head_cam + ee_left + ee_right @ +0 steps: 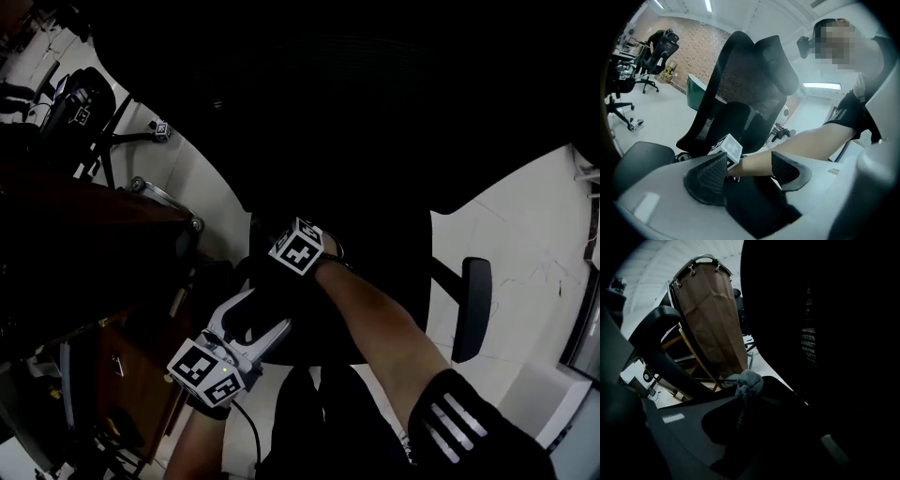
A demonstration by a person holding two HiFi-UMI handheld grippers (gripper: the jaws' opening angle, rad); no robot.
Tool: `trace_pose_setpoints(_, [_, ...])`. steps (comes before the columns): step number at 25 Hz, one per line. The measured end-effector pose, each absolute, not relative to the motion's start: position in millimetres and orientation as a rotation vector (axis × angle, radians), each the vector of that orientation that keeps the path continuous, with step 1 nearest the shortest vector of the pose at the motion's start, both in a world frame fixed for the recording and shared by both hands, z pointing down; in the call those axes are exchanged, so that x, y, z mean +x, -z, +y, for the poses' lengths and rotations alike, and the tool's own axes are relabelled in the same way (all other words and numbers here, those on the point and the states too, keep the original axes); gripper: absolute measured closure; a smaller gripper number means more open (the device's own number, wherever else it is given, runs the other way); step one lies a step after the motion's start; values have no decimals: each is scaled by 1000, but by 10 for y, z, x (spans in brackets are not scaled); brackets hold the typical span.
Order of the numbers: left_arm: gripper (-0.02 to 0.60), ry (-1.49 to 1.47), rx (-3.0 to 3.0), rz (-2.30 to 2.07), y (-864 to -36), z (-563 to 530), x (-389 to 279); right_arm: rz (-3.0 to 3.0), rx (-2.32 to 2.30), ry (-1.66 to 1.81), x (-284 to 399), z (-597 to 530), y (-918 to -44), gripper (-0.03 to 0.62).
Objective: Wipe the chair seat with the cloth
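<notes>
The black office chair fills the middle of the head view, its seat (319, 328) under both grippers and very dark. My right gripper (745, 397) is shut on a bunched grey cloth (749, 382), held low over the seat (778, 427) near the backrest. In the head view only its marker cube (300, 248) and my forearm show. My left gripper (262, 314) hovers open at the seat's front left edge, nothing between its jaws. In the left gripper view, its pads (710, 176) frame my right forearm and that cube (729, 150), with the mesh backrest (740, 89) behind.
The chair's right armrest (476, 305) sticks out over the white floor. A dark wooden desk (94, 234) stands close on the left. A brown fabric bag on a metal frame (710, 315) is beside the chair. Another office chair (661, 47) stands farther off.
</notes>
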State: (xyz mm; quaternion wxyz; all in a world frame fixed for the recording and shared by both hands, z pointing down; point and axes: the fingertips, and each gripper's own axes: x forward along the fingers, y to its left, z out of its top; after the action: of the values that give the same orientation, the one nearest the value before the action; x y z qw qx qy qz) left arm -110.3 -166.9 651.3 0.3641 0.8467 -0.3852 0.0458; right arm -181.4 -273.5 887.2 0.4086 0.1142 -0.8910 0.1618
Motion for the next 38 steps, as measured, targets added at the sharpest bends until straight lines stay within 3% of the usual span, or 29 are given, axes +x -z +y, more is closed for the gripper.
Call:
trace_pose_setpoints(5, [259,-128,2173,-969,-6539,-1751,-989,-2144,332,-354,-1200,-2799,-9025,542])
trace_pose_setpoints(15, [260,-121,2228,-856,-6360,-1846,-540,-1792,514,-314,1210,-2848,-9104,543])
trace_pose_setpoints(21, [260,-126,2236,-840,-6357,-1806,-508,-1649,564,-306,1753,-2876,-9046,543])
trace_pose_setpoints(26, [260,-113,2241,-854,-6290,-1752,-625,-1773,675,-461,1356,-2895,-8811,542])
trace_pose_setpoints(34, [261,-112,2205,-944,-6300,-1581,-1018,-2083,430,-429,-863,-2549,-8622,542])
trace_pose_setpoints(38, [261,-132,2185,-977,-6343,-1490,-1165,-2120,321,-432,-1550,-2300,-8712,542])
